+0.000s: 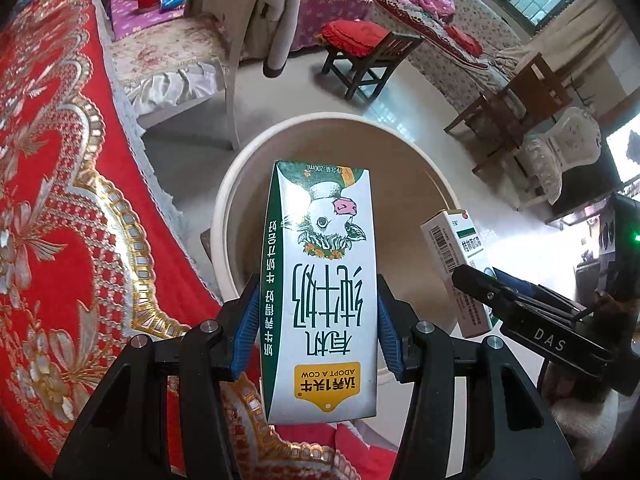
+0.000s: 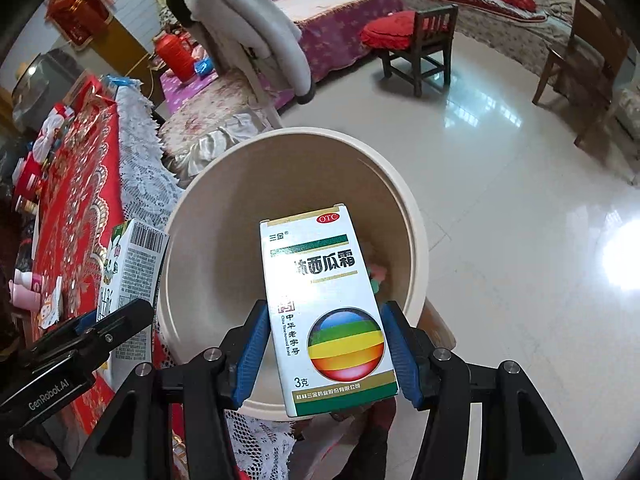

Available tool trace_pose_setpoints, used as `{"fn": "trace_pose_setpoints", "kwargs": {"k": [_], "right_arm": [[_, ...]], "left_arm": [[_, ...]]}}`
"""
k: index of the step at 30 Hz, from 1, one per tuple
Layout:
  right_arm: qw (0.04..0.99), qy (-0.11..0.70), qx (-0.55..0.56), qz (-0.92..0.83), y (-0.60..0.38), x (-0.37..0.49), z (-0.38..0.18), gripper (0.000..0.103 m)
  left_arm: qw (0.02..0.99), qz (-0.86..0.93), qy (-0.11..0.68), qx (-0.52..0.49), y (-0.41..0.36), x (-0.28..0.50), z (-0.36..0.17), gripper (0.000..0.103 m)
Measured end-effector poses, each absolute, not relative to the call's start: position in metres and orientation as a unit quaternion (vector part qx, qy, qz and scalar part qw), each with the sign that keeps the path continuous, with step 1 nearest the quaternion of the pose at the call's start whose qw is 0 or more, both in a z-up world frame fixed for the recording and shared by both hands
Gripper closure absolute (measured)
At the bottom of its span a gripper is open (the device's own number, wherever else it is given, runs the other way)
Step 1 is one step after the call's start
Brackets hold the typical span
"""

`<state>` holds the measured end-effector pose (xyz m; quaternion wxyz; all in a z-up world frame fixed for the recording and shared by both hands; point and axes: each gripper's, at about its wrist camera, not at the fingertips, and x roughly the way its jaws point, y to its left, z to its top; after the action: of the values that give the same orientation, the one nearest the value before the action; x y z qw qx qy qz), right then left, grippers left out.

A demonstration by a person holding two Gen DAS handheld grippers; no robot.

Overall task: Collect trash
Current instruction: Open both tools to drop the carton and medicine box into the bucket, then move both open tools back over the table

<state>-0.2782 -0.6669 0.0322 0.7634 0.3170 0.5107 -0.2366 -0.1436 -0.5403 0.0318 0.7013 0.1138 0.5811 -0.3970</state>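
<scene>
Left gripper [image 1: 318, 328] clamped milk carton [image 1: 320, 292], blue pads pressed on both sides, carton upside down, held over open mouth of cream bin [image 1: 256, 152]. Right gripper [image 2: 326, 354] gripped white medicine box [image 2: 326, 308], also over bin [image 2: 416, 216]. Both grippers side by side, pointed steeply down. Bin stood on tiled floor [image 2: 500, 208] just beside table with red embroidered cloth [image 1: 52, 184]. Small items lay at bin bottom, unclear.

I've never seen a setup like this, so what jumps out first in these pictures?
Two boxes are clamped over a beige bin on the floor: the left gripper holds a milk carton with a cow on it, the right gripper a medicine box with a rainbow ball. A red and gold tablecloth fills the left.
</scene>
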Motion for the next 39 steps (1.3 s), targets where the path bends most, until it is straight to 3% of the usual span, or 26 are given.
{"fn": "trace_pose_setpoints", "kwargs": {"k": [17, 20, 39], "right_arm": [[0.746, 0.512, 0.344, -0.250, -0.677, -0.273, 0.021, 0.047], [0.743, 0.509, 0.354, -0.250, -0.679, -0.273, 0.020, 0.038], [0.746, 0.504, 0.356, -0.250, -0.674, -0.272, 0.028, 0.037]], "left_arm": [[0.678, -0.419, 0.598, 0.084, -0.547, -0.141, 0.028, 0.051], [0.674, -0.424, 0.601, 0.072, -0.544, -0.142, 0.030, 0.045], [0.684, -0.420, 0.594, 0.046, -0.523, -0.136, 0.047, 0.042]]}}
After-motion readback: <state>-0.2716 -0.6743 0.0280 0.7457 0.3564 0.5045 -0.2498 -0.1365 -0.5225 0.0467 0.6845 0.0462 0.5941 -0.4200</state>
